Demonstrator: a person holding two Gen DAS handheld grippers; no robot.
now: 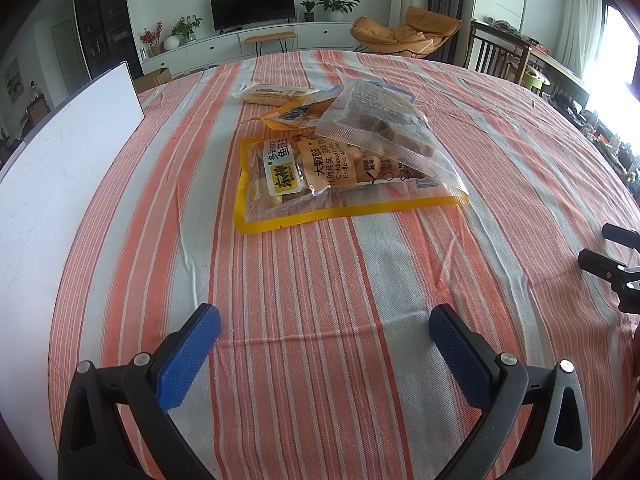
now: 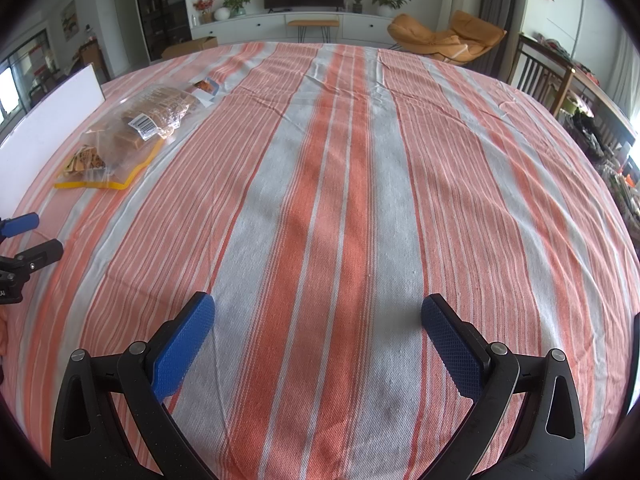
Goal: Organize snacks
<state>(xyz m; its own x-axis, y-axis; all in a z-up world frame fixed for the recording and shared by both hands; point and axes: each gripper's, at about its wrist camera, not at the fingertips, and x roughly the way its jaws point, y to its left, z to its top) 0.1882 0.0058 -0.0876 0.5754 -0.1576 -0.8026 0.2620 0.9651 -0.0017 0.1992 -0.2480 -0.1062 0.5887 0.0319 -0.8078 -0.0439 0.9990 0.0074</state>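
Note:
A pile of snack bags lies on the striped tablecloth. A yellow-edged clear bag of nuts (image 1: 320, 184) is nearest, with a clear bag of brown blocks (image 1: 384, 124) leaning on it. Behind them are an orange-yellow packet (image 1: 292, 114) and a pale packet (image 1: 272, 94). My left gripper (image 1: 324, 332) is open and empty, short of the pile. My right gripper (image 2: 318, 320) is open and empty over bare cloth. The pile shows at the far left of the right wrist view (image 2: 132, 132).
A white board (image 1: 60, 168) stands along the table's left edge. The right gripper's fingers (image 1: 612, 268) show at the right edge of the left wrist view. The left gripper's fingers (image 2: 24, 240) show at the left edge of the right wrist view. Chairs stand beyond the right side.

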